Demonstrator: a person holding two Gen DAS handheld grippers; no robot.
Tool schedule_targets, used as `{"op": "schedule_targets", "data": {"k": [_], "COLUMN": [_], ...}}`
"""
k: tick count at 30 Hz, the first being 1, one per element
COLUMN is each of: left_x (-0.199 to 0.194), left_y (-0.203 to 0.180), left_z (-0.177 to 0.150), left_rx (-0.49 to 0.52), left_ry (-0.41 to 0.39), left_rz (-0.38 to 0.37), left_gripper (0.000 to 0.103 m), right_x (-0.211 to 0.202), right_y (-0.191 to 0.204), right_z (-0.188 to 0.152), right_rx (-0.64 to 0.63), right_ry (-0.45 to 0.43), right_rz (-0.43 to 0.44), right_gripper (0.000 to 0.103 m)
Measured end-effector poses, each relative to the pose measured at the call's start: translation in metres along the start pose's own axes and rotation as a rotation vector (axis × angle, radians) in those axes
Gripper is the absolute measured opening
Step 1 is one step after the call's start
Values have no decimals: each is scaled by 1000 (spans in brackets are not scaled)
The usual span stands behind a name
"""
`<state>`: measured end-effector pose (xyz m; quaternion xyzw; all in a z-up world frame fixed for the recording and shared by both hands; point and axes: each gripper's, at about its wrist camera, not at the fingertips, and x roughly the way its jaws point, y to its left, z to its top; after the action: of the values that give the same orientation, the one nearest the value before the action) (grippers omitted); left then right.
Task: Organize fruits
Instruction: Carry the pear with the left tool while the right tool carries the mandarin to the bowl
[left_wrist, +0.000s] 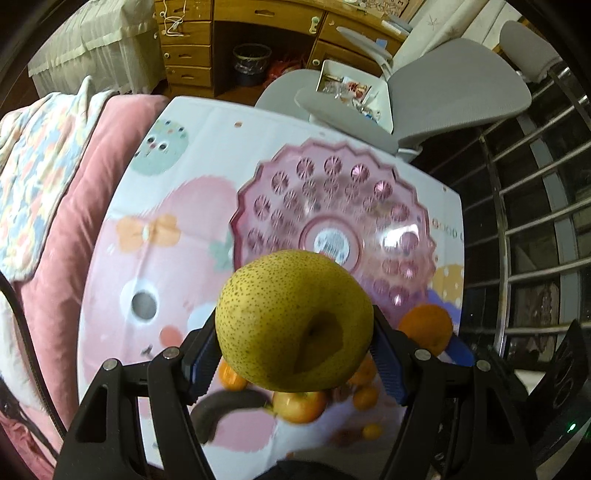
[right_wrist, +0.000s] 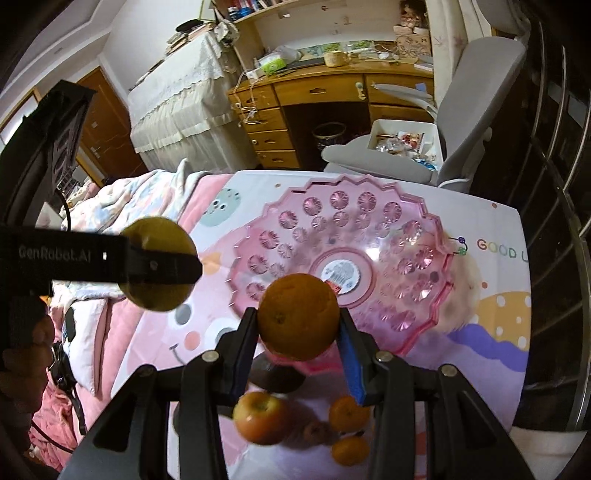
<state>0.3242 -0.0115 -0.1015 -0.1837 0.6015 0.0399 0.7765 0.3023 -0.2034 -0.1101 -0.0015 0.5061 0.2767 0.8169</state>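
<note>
Blue-padded left gripper (left_wrist: 295, 354) pinching a speckled yellow-green pear (left_wrist: 293, 319), held up in the air over the near edge of the pink plastic dish (left_wrist: 258, 206). Same pear seen from the right wrist camera (right_wrist: 159, 264), clamped left of the dish and above the table. Right gripper (right_wrist: 297, 345) likewise pressed onto an orange (right_wrist: 298, 315), raised over the near rim of the dish (right_wrist: 424, 310). Dish holding no fruit, white sticker (right_wrist: 340, 273) at its centre. Below and nearer on the cartoon-printed tablecloth (right_wrist: 491, 350): a red-yellow apple (right_wrist: 260, 421), two small tangerines (right_wrist: 349, 430) just right of it, and a dark avocado (right_wrist: 275, 376) beside the dish's near edge. Blurred in the left wrist view, so exact contact among the loose fruit impossible to tell. Beyond the table's far edge, a grey office chair (right_wrist: 465, 122) and a wooden desk (right_wrist: 317, 99); pink bedding (left_wrist: 66, 206) along the left.
</note>
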Motion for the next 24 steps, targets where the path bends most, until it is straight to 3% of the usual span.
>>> {"op": "schedule_targets", "data": {"k": [10,24], "left_x": [82,139], "left_y": [-10,-9], "left_z": [36,29], "left_rx": [-20,-25], "left_ry": [43,143], "left_rz": [-16,25], "left_gripper": [71,72], "right_x": [63,93], "right_y": [-40,-45], "right_z": [-4,-12], "right_rx": [90,112], "right_ry": [127,215], "right_rz": [-22,-22], "right_gripper": [42,44]}}
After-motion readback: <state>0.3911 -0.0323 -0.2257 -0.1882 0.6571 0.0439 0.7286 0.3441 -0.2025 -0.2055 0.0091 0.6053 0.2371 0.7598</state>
